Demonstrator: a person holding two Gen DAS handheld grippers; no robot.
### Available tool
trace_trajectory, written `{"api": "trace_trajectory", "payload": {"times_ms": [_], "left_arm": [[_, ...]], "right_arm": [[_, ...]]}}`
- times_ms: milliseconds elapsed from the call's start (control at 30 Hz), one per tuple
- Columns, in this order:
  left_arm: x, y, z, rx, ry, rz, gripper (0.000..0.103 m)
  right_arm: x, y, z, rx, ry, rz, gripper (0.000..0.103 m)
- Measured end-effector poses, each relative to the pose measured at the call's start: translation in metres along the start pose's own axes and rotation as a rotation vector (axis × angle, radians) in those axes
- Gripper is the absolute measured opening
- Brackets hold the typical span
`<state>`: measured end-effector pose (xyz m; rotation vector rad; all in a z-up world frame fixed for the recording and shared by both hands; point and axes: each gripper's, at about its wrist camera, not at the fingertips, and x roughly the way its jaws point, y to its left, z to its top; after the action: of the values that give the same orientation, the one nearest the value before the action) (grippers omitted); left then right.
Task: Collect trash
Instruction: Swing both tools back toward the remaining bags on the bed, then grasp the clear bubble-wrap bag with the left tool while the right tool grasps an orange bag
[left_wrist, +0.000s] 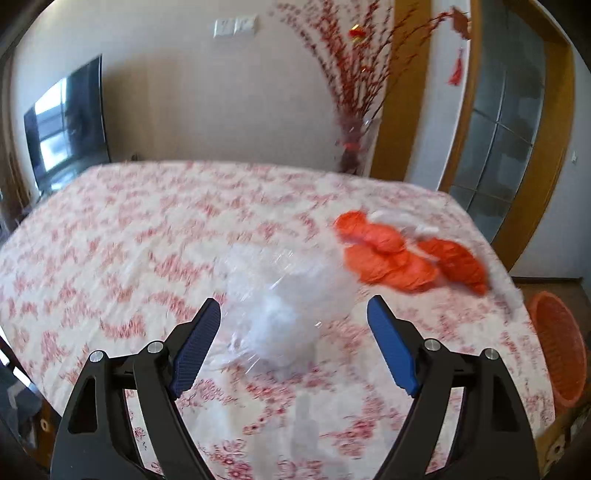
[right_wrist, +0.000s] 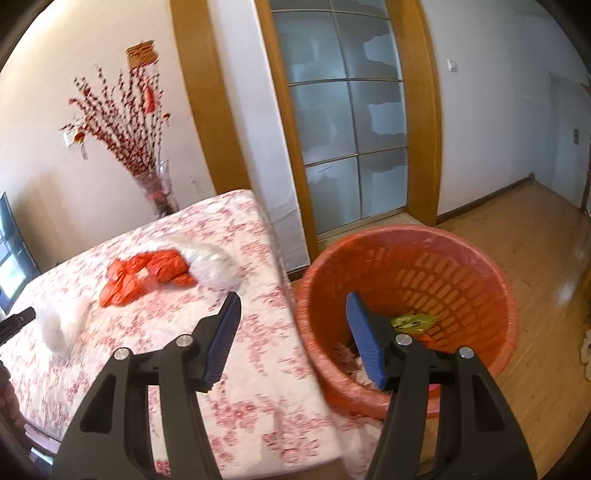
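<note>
Left wrist view: left gripper (left_wrist: 293, 319) has fingers spread wide, empty, with the clear plastic wad (left_wrist: 284, 306) on the floral tablecloth (left_wrist: 110, 236) between them. Orange bag (left_wrist: 402, 258) lies beyond it, near the table's right edge.

Right wrist view: right gripper (right_wrist: 291, 314) fingers apart, empty, over the table edge beside the orange basket (right_wrist: 487, 280), which holds scraps.

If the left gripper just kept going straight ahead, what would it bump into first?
Most likely the clear plastic bag lying on the floral tablecloth. The left gripper is open, and the bag sits right between its fingertips. The picture is blurred, so the exact depth is uncertain.
</note>
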<state>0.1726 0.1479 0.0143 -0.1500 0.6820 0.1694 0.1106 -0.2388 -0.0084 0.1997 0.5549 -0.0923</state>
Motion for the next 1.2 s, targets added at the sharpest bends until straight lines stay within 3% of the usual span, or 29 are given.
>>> {"api": "trace_trajectory", "payload": {"times_ms": [167,367,533,633,1200], "left_arm": [[0.03,0.006,-0.01,-0.015,0.064,0.003,0.08],[0.043,0.016,-0.018,-0.073,0.099,-0.035,0.066],[0.044,0.017,-0.016,-0.067,0.1,-0.067,0.037],[0.046,0.014,-0.015,-0.052,0.103,-0.085,0.03],[0.03,-0.047,0.008,0.042,0.068,-0.24,0.027]], "right_arm": [[0.003,0.014,-0.003,-0.017,0.02,0.015,0.059],[0.006,0.026,-0.004,-0.046,0.033,0.025,0.059],[0.012,0.034,-0.006,-0.054,0.051,0.04,0.059],[0.014,0.04,-0.008,-0.066,0.058,0.052,0.059],[0.045,0.071,0.009,-0.11,0.08,0.123,0.059]]}}
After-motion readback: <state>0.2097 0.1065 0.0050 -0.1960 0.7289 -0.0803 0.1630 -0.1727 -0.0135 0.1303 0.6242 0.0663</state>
